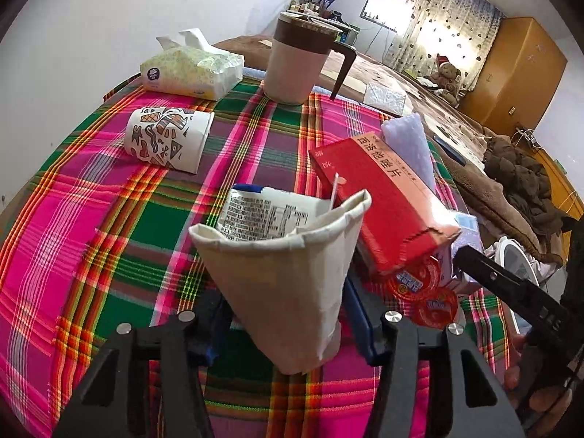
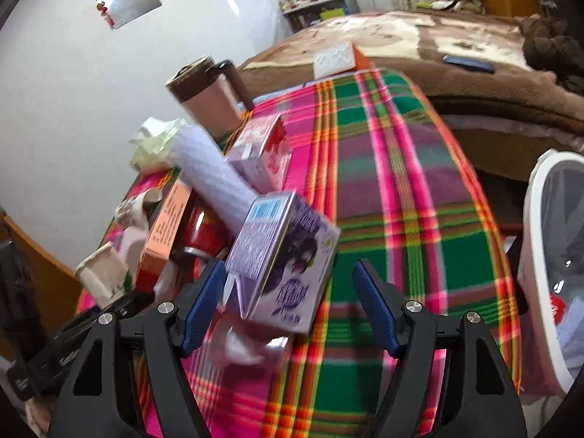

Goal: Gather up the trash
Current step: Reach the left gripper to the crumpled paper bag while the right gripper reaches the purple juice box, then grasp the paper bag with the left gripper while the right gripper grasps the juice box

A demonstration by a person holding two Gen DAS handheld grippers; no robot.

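While two cups [image 1: 281, 284] [image 1: 166, 138] show — one gripped.

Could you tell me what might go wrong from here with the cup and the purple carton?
1. The left gripper squeezes a crumpled paper cup; the wrapper stuffed inside could spill if it tips.
2. The purple carton sits tilted, only partly between the open right gripper fingers, so closing might knock it aside.

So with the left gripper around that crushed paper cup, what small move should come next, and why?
Probably lift the crushed paper cup clear of the tablecloth: the left gripper looks shut on it, and the wrapper sits inside.
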